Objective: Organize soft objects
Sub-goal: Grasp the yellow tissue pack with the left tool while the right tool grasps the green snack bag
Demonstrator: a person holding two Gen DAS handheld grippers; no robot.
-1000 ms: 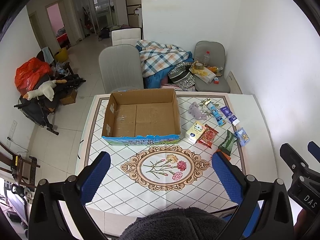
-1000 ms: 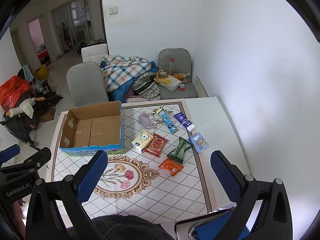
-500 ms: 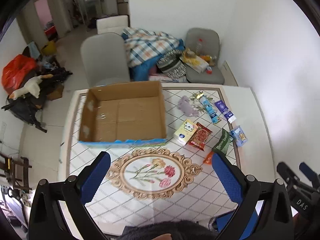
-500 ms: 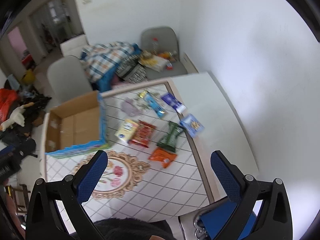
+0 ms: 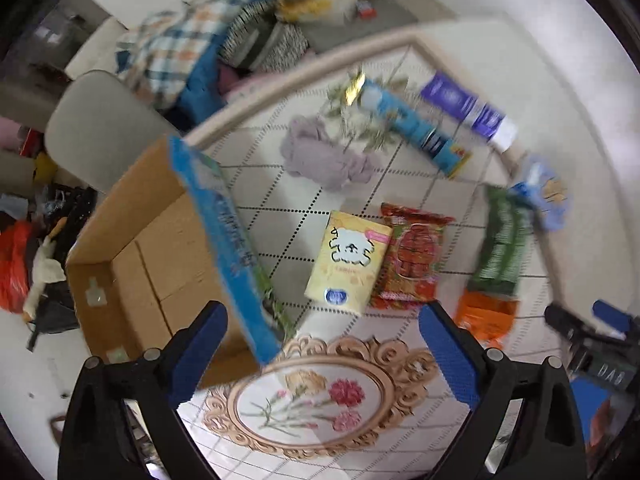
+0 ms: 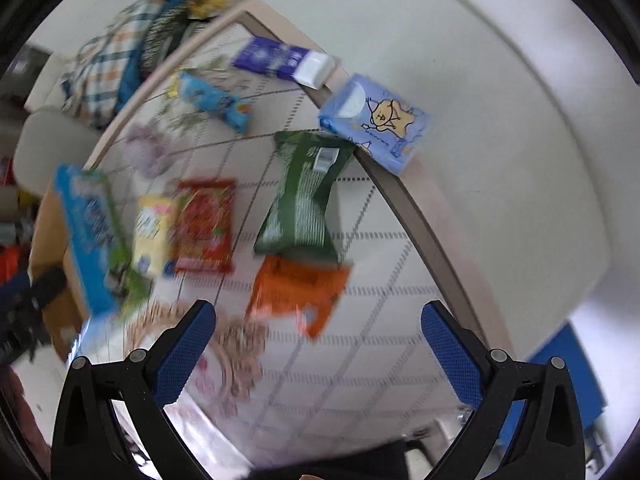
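An open cardboard box (image 5: 160, 256) with a blue front wall stands at the table's left. Beside it lie a purple plush toy (image 5: 320, 156), a yellow tissue pack (image 5: 348, 260), a red snack bag (image 5: 412, 256), a green bag (image 6: 304, 196), an orange packet (image 6: 296, 292), a blue tissue pack (image 6: 376, 124), a blue tube (image 5: 416, 128) and a purple box (image 5: 468, 110). My left gripper (image 5: 324, 352) is open above the yellow pack's near end. My right gripper (image 6: 320, 348) is open just short of the orange packet. Both are empty.
The table (image 6: 500, 168) has a white border and a tiled mat with a flower medallion (image 5: 312, 396). Grey chairs (image 5: 96, 128) and a heap of plaid cloth (image 5: 176, 48) stand behind the table. The right gripper shows at the left view's right edge (image 5: 592, 332).
Both grippers have dropped down and forward towards the table, so the items look much larger. The views are motion-blurred. Both stay open and empty.
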